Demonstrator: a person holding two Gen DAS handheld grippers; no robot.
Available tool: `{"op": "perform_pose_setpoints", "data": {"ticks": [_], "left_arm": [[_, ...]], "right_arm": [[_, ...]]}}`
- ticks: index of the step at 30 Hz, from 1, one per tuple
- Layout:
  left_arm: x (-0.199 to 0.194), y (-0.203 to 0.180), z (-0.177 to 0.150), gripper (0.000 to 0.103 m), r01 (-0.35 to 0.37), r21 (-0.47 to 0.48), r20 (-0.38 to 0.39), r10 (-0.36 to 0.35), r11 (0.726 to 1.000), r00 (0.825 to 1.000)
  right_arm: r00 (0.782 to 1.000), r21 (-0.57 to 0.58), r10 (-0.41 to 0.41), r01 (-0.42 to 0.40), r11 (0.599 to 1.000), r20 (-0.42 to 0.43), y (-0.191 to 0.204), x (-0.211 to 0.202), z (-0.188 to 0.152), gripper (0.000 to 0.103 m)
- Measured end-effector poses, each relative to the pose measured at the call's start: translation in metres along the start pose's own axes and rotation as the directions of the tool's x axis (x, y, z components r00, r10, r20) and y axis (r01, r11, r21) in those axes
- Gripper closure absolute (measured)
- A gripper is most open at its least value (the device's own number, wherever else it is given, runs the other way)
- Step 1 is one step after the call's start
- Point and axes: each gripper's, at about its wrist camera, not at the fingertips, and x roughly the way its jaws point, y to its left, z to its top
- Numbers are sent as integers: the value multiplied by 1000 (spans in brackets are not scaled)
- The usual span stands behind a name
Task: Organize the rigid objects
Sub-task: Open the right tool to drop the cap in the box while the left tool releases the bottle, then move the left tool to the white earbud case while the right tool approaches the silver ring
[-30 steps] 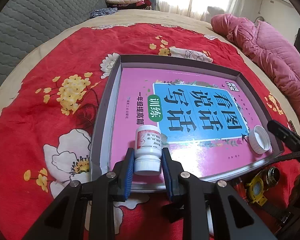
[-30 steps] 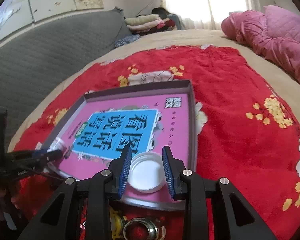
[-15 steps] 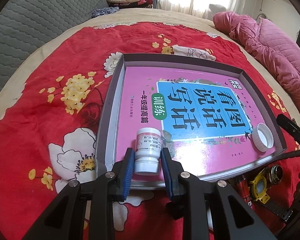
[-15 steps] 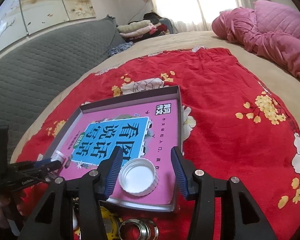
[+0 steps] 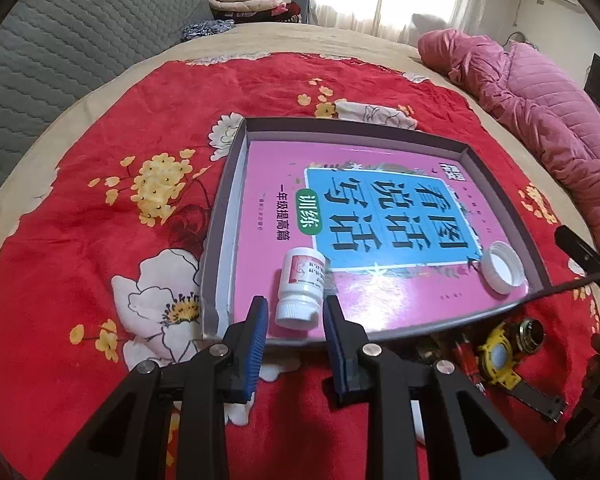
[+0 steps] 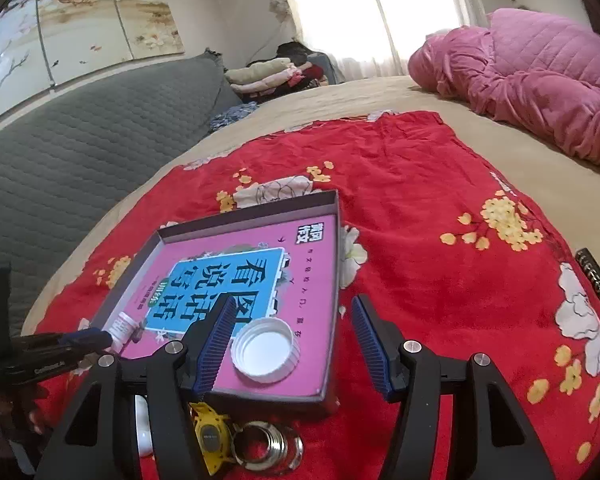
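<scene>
A shallow grey tray (image 5: pixel 356 126) holds a pink book (image 5: pixel 380 308). A small white pill bottle (image 5: pixel 302 290) lies on its side on the book, near the tray's front left. My left gripper (image 5: pixel 296 320) is open, its blue pads apart on either side of the bottle's cap end. A white lid (image 6: pixel 266 350) lies open side up at the tray's front right; it also shows in the left wrist view (image 5: pixel 502 266). My right gripper (image 6: pixel 292 338) is wide open around and above the lid. The tray (image 6: pixel 332 394) shows there too.
A red flowered cloth (image 5: pixel 80 240) covers a bed. In front of the tray lie a yellow watch (image 6: pixel 208 436) and a metal ring (image 6: pixel 270 446). A pink quilt (image 6: pixel 540 88) lies at the back right. A grey padded headboard (image 6: pixel 80 152) runs along the left.
Both grippers have opened. The left one has let go of the pill bottle, which now lies on the book. The right one has let go of the lid and drawn back and up.
</scene>
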Motion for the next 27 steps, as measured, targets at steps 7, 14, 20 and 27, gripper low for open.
{"op": "perform_pose_setpoints", "data": {"ticks": [7, 14, 20, 27], "left_arm": [[-17, -5, -6, 61, 35, 2, 7, -35, 999, 999], [-31, -16, -14, 61, 74, 13, -1, -74, 997, 997], [-35, -26, -20, 61, 94, 42, -10, -94, 995, 996], [-37, -35, -31, 61, 118, 58, -30, -116, 991, 993]], "right_arm": [[1000, -29, -30, 30, 999, 8, 8, -14, -4, 40], [999, -60, -41, 41, 997, 0, 22, -26, -12, 40], [998, -67, -50, 48, 997, -26, 27, -31, -20, 40], [996, -35, -52, 49, 998, -67, 24, -40, -30, 40]]}}
